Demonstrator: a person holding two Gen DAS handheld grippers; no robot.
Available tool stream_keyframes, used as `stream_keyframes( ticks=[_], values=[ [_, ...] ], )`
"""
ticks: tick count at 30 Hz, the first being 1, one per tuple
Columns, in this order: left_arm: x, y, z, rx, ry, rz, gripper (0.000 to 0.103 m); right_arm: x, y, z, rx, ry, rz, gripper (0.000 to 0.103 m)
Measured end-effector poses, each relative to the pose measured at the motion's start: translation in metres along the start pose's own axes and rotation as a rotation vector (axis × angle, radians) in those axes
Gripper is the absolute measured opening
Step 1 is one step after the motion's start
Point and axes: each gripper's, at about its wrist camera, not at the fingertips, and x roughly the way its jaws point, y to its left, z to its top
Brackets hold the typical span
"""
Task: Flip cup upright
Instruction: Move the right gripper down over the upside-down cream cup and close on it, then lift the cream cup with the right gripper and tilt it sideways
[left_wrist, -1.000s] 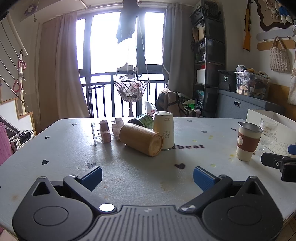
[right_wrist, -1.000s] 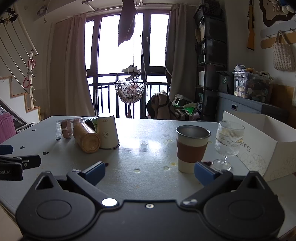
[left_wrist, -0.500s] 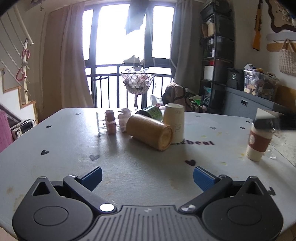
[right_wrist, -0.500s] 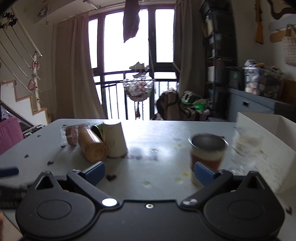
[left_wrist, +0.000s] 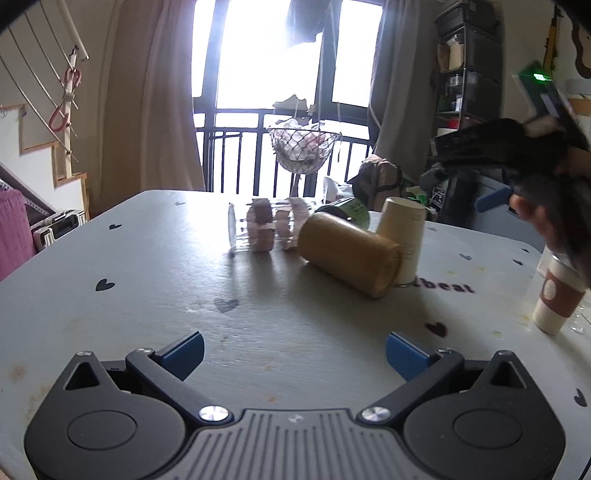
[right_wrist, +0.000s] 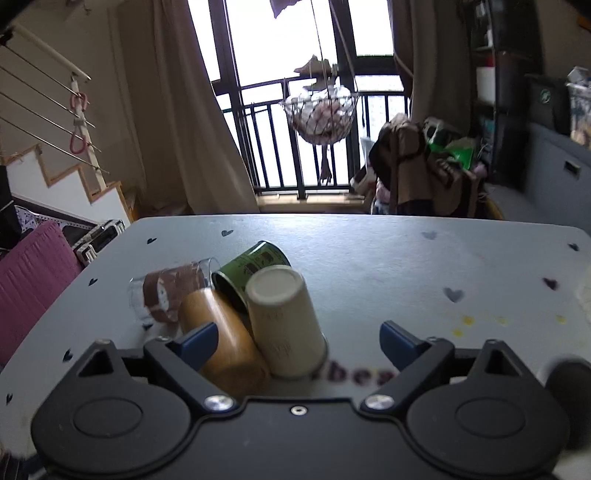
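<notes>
On the grey table (right_wrist: 369, 258), at about twelve o'clock from my right gripper (right_wrist: 297, 338), sits the cluster of fallen cups, and the cream paper cup (right_wrist: 286, 325) in it stands mouth-down, base to the ceiling, its long axis near vertical and leaning a touch away from me. It lies between my right fingers, which are spread wide and hold nothing; the cup is closer to the left blue pad (right_wrist: 197, 341) than to the right one. Touching it at nine o'clock is the wooden tumbler (right_wrist: 221, 339) on its side, with the green tin (right_wrist: 251, 271) behind at eleven and a clear glass (right_wrist: 166, 295) further left.

My left gripper (left_wrist: 293, 354) is also wide open and empty, and well back: from there the cream cup (left_wrist: 402, 242) sits at one o'clock, far across the table. The right hand is plainly nearer, so I judge the grasp falls to it. Whether the pads are already low enough to close on the cup wall I cannot quite tell, since the view is blurred.
</notes>
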Motion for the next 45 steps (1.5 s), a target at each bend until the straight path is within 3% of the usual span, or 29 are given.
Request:
stream_keyframes(
  ticks=[9,12,14,17,23,26,39,45],
  values=[
    [0.019,0.021,0.005,-0.035,0.029,0.019,0.103,0.081,0.022,0.032,-0.024,0.122,-0.064,0.089],
    [0.021,0.023,0.005,-0.038,0.034,0.019,0.103,0.094,0.026,0.031,-0.049,0.165,-0.065,0.08],
    [0.022,0.024,0.005,-0.039,0.034,0.02,0.103,0.099,0.029,0.029,-0.069,0.182,-0.06,0.061],
    [0.021,0.024,0.006,-0.043,0.029,0.023,0.103,0.095,0.03,0.023,-0.097,0.14,-0.054,0.061],
    [0.016,0.015,0.007,-0.032,0.022,0.003,0.103,0.066,0.027,0.0,-0.164,-0.009,-0.06,0.06],
    [0.015,0.002,0.007,-0.017,0.028,-0.026,0.103,0.048,0.018,-0.014,-0.143,-0.042,-0.067,0.06],
    [0.041,-0.11,0.006,0.231,0.066,-0.219,0.103,-0.043,-0.009,-0.073,-0.059,-0.123,-0.004,0.06],
    [0.054,-0.135,0.006,0.251,0.091,-0.274,0.103,-0.078,-0.012,-0.085,-0.059,-0.142,0.05,0.06]
  ],
)
